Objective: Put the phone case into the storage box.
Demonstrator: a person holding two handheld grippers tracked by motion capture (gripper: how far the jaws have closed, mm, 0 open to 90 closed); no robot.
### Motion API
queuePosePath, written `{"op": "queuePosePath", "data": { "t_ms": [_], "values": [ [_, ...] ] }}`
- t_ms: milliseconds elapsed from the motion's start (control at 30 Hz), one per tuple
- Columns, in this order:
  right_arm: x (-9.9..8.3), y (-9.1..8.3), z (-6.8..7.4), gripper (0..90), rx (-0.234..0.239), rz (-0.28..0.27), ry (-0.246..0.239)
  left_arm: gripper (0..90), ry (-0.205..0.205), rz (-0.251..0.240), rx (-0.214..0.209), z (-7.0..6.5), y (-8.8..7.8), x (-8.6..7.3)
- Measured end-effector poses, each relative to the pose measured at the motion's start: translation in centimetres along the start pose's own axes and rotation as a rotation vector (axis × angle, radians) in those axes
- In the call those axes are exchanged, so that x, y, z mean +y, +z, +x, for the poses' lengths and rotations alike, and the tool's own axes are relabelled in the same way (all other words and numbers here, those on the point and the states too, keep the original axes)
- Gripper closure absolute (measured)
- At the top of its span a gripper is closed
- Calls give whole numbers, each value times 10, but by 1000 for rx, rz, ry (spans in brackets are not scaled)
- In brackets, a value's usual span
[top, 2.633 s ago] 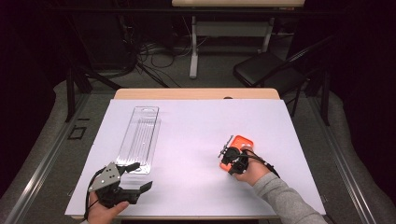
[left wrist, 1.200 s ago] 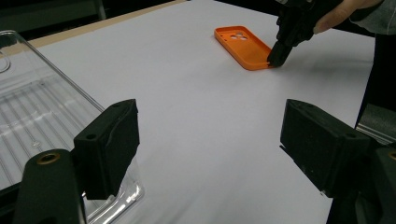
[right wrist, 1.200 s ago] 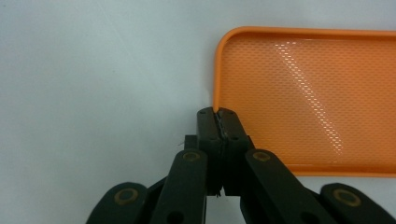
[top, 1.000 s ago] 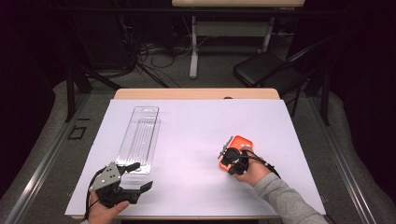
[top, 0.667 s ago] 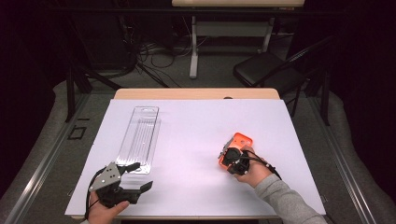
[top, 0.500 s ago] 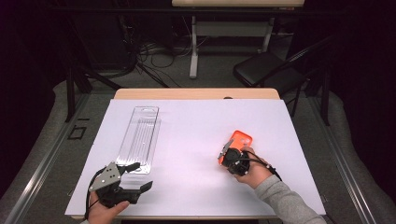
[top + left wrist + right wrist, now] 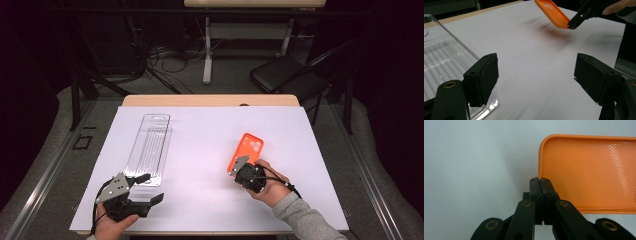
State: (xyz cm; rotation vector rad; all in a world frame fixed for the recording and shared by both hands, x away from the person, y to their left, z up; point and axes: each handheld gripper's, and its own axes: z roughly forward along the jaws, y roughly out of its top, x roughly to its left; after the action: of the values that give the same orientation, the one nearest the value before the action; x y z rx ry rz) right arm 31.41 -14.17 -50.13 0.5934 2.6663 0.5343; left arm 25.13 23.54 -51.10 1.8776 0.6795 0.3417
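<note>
Orange phone case (image 7: pixel 247 151) hanging just above the white table cover (image 7: pixel 210 135), right of centre, well apart from the clear plastic tray (image 7: pixel 149 148) on the left. Being pinched at its near edge by the right gripper (image 7: pixel 240 167), jaws clamped tight on the thin rim. Long axis running away from the person, leaning slightly right, far end with the camera cutout tilting upward. Showing a dimpled inner face in the right gripper view. Left gripper (image 7: pixel 534 75) resting by the tray's near end, jaws spread wide, gripping nothing.
</note>
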Motion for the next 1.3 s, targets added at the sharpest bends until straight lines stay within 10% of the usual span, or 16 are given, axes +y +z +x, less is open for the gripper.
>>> {"op": "queuePosePath", "data": {
  "t_ms": [800, 1300],
  "values": [
    [7, -10, 14, 897, -38, -78, -84, 196, -152, 0, 3, 20, 2, 20],
    [11, -14, 18, 896, -47, -95, -102, 195, -134, 36, -13, 19, 16, 40]
  ]
}}
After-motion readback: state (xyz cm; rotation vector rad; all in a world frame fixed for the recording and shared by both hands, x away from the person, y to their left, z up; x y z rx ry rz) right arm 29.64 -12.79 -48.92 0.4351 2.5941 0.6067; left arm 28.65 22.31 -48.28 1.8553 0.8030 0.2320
